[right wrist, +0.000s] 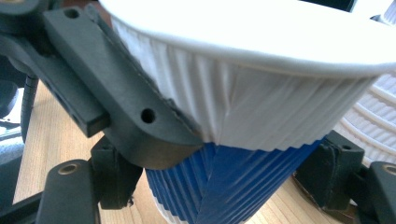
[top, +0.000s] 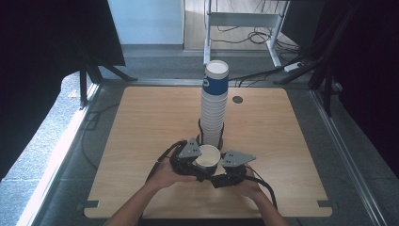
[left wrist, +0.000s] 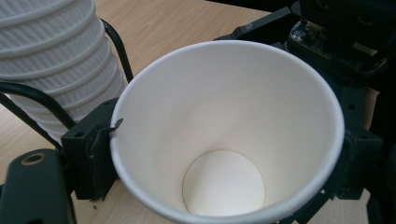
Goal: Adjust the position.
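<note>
I have one paper cup (top: 207, 158) caught between both my tongs, near the front edge of the wooden table (top: 141, 122), just in front of the tall stack of cups (top: 214, 106). My left gripper (top: 195, 162) pinches the cup's rim, its jaws nearly together with the thin wall between them. My right gripper (top: 221, 169) clamps the cup's body, pads pressed into both flanks so that the wall creases.

The cup is a tapered cone with a rolled white lip, smooth and plain white inside, with a flat round bottom. Outside it is finely ribbed, white on top and deep blue below. The stack has the same ribbing, and its top cup carries a blue band. I can read no writing anywhere.
</note>
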The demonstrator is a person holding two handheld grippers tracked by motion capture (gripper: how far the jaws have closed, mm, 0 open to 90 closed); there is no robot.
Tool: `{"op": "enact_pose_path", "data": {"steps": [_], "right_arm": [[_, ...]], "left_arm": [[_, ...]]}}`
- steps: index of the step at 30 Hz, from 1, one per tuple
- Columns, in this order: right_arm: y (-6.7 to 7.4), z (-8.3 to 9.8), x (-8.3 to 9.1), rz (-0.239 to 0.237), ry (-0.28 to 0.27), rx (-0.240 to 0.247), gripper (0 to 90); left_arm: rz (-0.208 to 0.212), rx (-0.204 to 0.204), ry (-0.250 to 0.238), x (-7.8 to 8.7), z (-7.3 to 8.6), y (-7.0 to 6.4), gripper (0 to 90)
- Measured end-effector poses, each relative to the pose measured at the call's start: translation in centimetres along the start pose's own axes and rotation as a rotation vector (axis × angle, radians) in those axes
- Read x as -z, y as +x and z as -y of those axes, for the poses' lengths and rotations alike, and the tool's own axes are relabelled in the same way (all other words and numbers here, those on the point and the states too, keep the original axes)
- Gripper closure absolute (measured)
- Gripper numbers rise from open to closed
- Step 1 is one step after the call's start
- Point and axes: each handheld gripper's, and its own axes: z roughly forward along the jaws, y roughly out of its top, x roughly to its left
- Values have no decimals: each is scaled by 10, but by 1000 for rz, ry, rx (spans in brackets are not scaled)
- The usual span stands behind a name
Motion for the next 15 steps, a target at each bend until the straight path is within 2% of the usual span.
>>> {"op": "enact_pose_path", "data": {"steps": [3,8,10,13,15], "right_arm": [[-1,0,2,3,-15,-6,253],[-4,1,7,26,-34,-7,254],[-5,2,11,38,-46,-13,254],[-9,4,18,58,-56,-17,254],[-12,6,24,82,-59,-24,254]], "left_arm": [[-8,5,-33,3,-1,-1,110],[-10,47,-98,16,-1,0,69],[-12,68,-128,22,4,0,62],[-7,122,-174,32,15,3,66],[-17,139,-188,37,22,5,67]]}}
